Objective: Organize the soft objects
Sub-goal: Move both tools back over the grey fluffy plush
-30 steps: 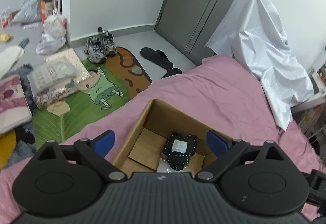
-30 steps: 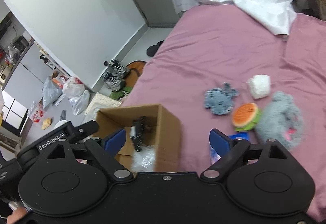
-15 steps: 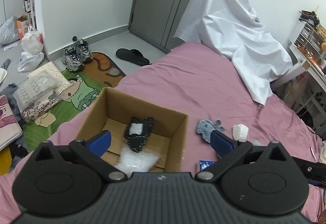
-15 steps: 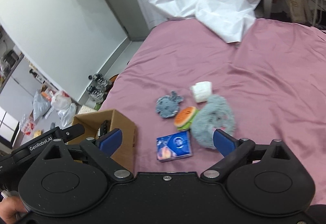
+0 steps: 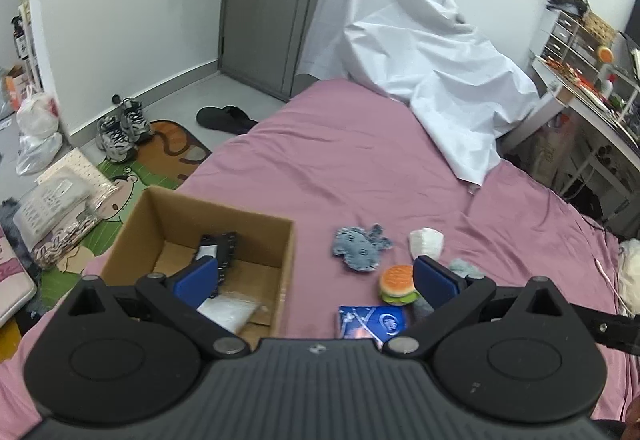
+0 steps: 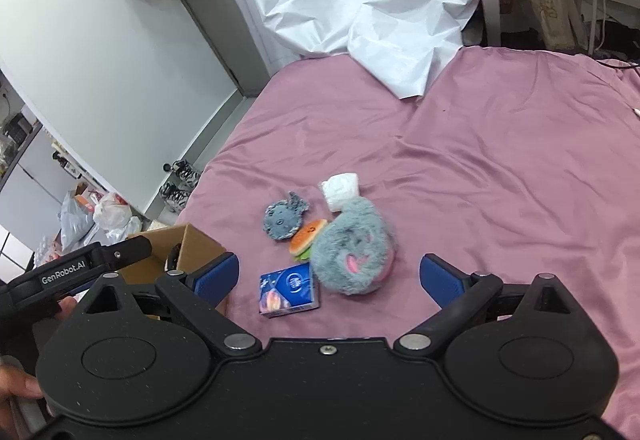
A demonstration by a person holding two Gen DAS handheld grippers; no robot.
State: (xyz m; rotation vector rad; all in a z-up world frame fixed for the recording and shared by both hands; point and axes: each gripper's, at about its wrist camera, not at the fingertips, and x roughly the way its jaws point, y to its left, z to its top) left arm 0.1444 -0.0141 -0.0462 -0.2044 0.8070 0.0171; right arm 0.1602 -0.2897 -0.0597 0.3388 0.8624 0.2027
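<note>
I judge the step in hand to be the reach for the next item: both tools stand over the bed [image 6: 500,144] with nothing in them, and the cardboard box [image 5: 224,218] at the bed's left near corner already holds a black stitched piece [image 5: 224,246] and a clear plastic bag [image 5: 230,314].

Left tool [image 5: 316,280]: jaws spread wide, having just finished opening, nothing between the pads. Right tool [image 6: 330,276]: jaws likewise spread after opening, empty, aimed at the cluster of loose items.

That cluster lies on the pink sheet just right of the box. Largest is the grey fluffy plush [image 6: 352,246] with pink markings. Against its near left side sits a blue printed packet [image 6: 290,290]. The grey-blue felt creature [image 6: 285,220] lies far left, the burger toy [image 6: 306,238] touches the plush's left side, and the white rolled cloth [image 6: 340,190] sits at its far edge.

My assessment is that the next move calls for lowering one spread tool over a single item, closing gently, then carrying it left to the box. The plush will compress, so a deep bite is advisable.

View differences: the left wrist view shows the box interior; the plush is almost hidden there behind my right pad. The right wrist view shows the plush whole, but only the box's near corner, with my other tool's handle [image 6: 76,268] across it.
</note>
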